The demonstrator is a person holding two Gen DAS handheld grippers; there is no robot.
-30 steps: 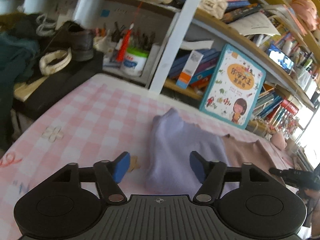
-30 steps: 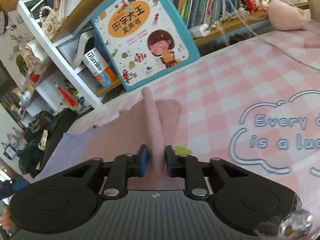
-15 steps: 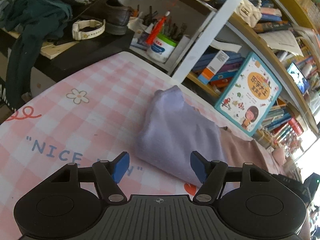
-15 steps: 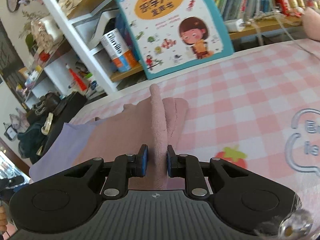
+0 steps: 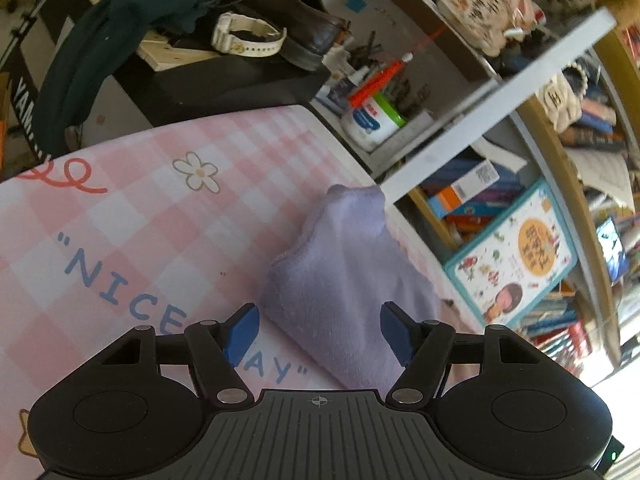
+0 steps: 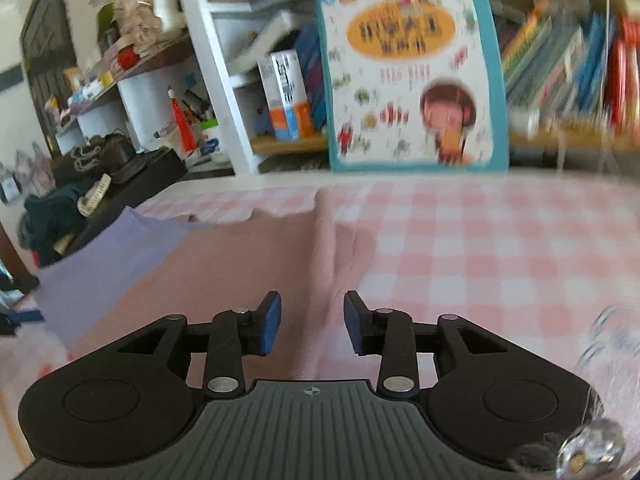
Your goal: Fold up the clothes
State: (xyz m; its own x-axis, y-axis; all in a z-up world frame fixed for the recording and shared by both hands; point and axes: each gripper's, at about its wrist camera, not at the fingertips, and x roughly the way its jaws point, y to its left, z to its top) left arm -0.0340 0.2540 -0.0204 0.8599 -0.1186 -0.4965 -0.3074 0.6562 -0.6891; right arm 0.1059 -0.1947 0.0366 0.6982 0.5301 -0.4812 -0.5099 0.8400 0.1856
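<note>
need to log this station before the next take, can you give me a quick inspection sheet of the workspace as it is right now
surface: pink checked cloth with printed lettering and a flower, covering the table.
job's things: lilac garment lying beside and touching a pink garment, which has a raised ridge down its middle.
clutter: nothing seen on the cloth besides the garments.
grippers: left gripper open, hovering over the lilac garment; right gripper open, jaws either side of the pink ridge, not gripping it.
cables: nothing seen clearly; the right view is blurred.
surroundings: children's book leaning on crowded bookshelves, a shoe, a white watch, dark green clothing.
</note>
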